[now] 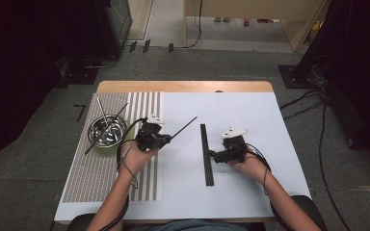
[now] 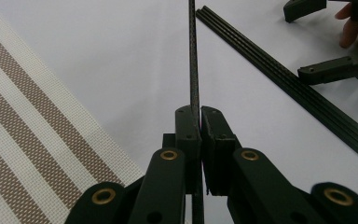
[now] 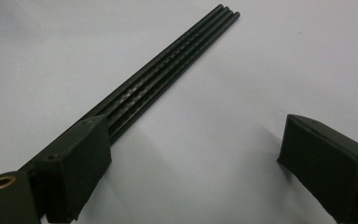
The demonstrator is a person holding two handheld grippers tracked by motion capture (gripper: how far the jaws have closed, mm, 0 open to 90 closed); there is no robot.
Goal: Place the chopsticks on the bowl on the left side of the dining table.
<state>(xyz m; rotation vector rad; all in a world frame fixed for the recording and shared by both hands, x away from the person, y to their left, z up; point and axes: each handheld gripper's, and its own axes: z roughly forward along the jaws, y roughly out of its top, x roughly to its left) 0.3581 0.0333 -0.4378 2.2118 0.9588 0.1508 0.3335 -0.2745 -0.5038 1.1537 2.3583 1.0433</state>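
Care with alignment matters now, I judge: left gripper (image 1: 169, 138), jaws clamped on one black rod (image 1: 184, 126) at frame centre, should lay it parallel against the rod bundle (image 1: 205, 154) centre-right, which right gripper (image 1: 215, 155), jaws wide, steadies.

Overhead forward-down; fingertip close-ups sharing rod bundle (image 2: 289, 79).

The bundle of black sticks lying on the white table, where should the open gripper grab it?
Probably near the near end of the bundle of black sticks, from straight above, one jaw on each long side. The sticks lie flat and side by side, so squeezing across them should keep them together. The right gripper already stands open there.
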